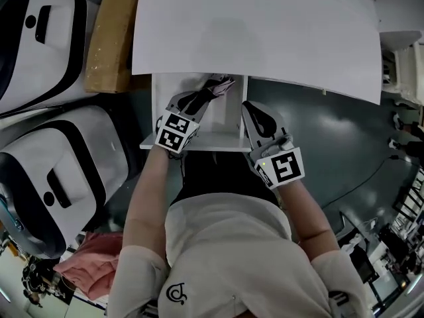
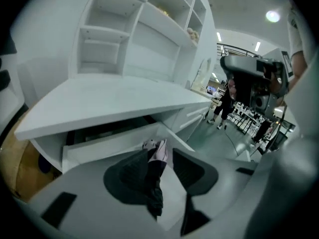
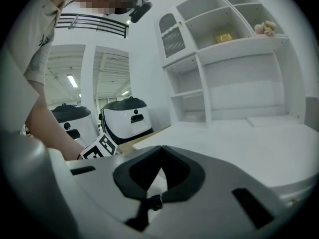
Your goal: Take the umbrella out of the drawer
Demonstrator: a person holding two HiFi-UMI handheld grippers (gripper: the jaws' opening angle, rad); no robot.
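Observation:
The white drawer [image 1: 199, 141] stands pulled out from under the white desk top [image 1: 265, 25]. Inside it lies a folded dark umbrella with pink trim [image 1: 217, 87]. My left gripper [image 1: 207, 93] reaches down into the drawer. In the left gripper view the umbrella [image 2: 154, 178] lies between its parted jaws, against the left pad [image 2: 130, 173], with a white gap to the right pad; the gripper [image 2: 160, 154] is open. My right gripper [image 1: 253, 113] hovers at the drawer's right wall, and in the right gripper view [image 3: 160, 152] its pads meet at the tips, shut and empty.
Two white machines with black bands [image 1: 46, 38] [image 1: 59, 171] stand to the left, beside a wooden board [image 1: 112, 32]. Pink cloth [image 1: 93, 264] lies lower left. A cable [image 1: 364, 177] runs over the dark floor at the right. White shelves [image 2: 139, 29] rise behind the desk.

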